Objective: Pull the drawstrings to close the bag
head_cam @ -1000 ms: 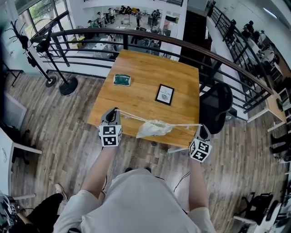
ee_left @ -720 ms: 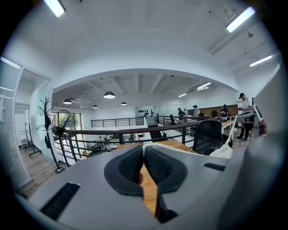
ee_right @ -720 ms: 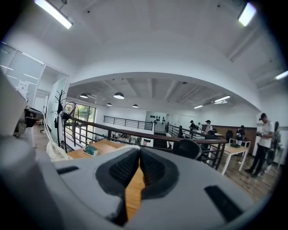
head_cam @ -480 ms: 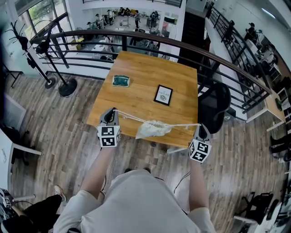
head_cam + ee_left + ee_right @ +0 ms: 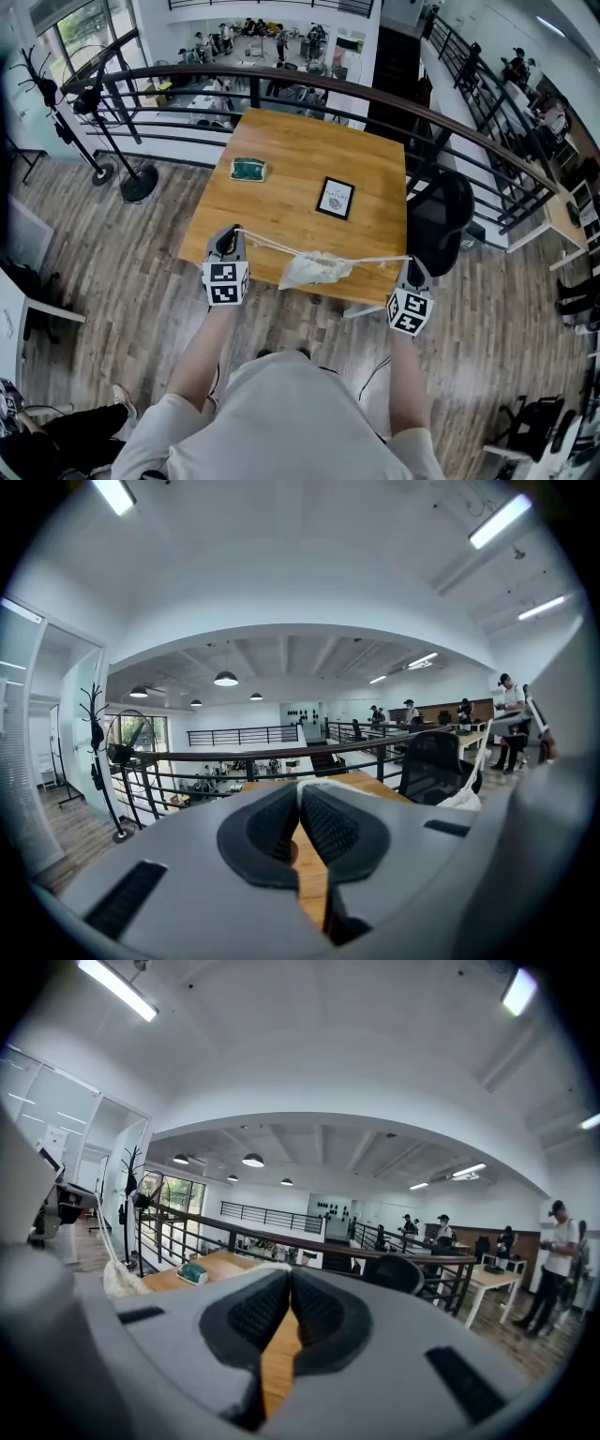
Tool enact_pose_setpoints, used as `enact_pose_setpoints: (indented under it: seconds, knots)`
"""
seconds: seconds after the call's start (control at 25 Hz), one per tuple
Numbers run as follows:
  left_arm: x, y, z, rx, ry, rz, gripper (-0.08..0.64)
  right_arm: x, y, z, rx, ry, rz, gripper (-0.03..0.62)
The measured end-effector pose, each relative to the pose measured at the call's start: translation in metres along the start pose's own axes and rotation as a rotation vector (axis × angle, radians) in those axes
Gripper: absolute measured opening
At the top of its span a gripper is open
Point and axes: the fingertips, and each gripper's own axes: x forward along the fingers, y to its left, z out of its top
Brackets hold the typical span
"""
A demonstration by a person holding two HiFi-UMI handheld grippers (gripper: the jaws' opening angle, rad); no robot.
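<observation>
A white drawstring bag [image 5: 317,269] hangs bunched just above the wooden table's [image 5: 291,216] near edge, strung between my two grippers. The left drawstring [image 5: 267,243] runs taut to my left gripper [image 5: 231,233], whose jaws are shut on its end. The right drawstring [image 5: 382,259] leads to my right gripper [image 5: 412,264], also shut on it. In the left gripper view the left gripper [image 5: 298,791] pinches white cord, with the bag [image 5: 463,800] off to the right. In the right gripper view the right gripper [image 5: 288,1274] is pressed together with cord at the tip, and the bag [image 5: 118,1283] is at the left.
A green pouch [image 5: 250,169] and a black-framed card [image 5: 336,198] lie further back on the table. A black office chair [image 5: 442,221] stands at the table's right. A curved railing [image 5: 281,79] runs behind, and a coat stand [image 5: 112,141] is at the left.
</observation>
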Motion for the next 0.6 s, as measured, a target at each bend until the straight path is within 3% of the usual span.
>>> enact_pose_setpoints:
  seconds: [0.6]
  knots:
    - [0.011, -0.007, 0.001, 0.003, 0.002, 0.0, -0.003, 0.011, -0.002, 0.0, -0.031, 0.0, 0.003, 0.007]
